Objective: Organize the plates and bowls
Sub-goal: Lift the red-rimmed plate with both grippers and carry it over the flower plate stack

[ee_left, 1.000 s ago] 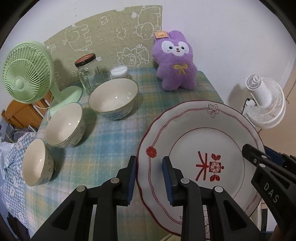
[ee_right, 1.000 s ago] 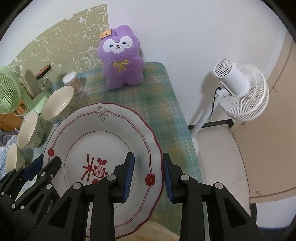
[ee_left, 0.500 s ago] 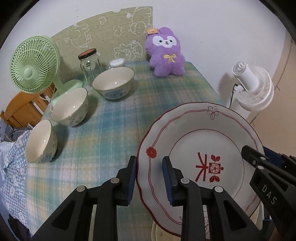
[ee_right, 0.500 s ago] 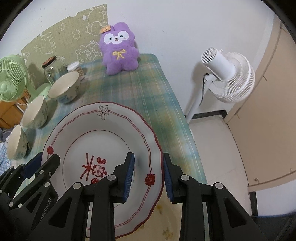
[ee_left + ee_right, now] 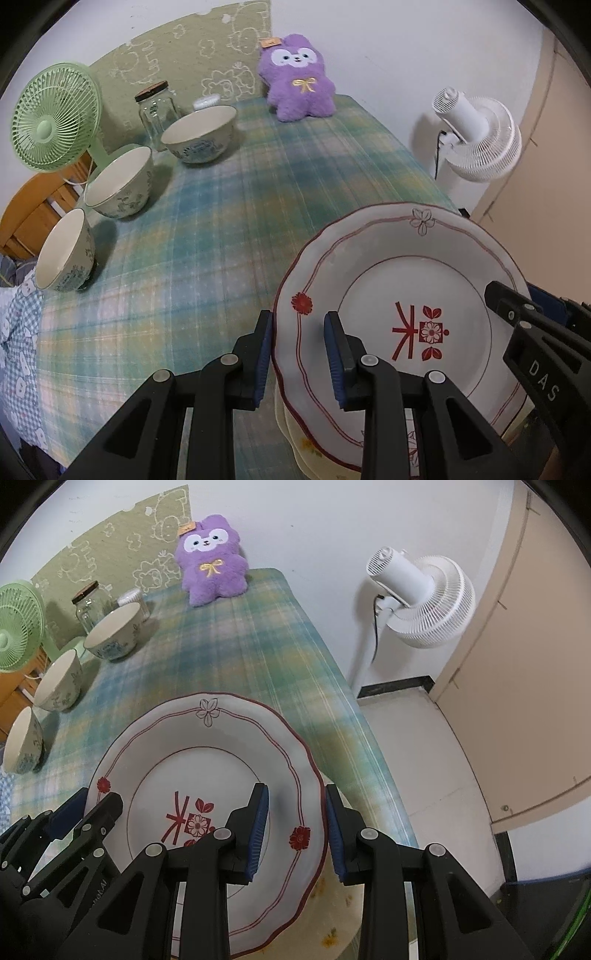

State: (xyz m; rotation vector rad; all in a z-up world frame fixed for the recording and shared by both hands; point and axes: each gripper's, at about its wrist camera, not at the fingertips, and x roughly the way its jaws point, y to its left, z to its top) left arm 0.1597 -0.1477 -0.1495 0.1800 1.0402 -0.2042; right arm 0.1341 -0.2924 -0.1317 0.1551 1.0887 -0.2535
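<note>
Over plaid tablecloth (image 5: pixel 229 229), both grippers' jaws clamp the red-patterned plate (image 5: pixel 399 295) above a yellow-flowered plate (image 5: pixel 332 915); three bowls sit empty.

1. Wall (image 5: pixel 314 517): plain white, evenly lit, no window in view.
2. Green printed sheet (image 5: pixel 192 62) with outlined cartoon animals hangs on the wall behind the bench's far left corner.
3. Bench (image 5: pixel 258 177): covered by a blue-green plaid cloth.
4. White pedestal fan (image 5: pixel 424 590) stands on the floor beyond the bench's right edge, cord hanging at its pole.
5. Floor (image 5: pixel 424 757): pale tile with a dark skirting strip.
6. Beige door panel (image 5: pixel 535 664) at far right.
7. Wooden chair (image 5: pixel 33 206) off the left edge.
</note>
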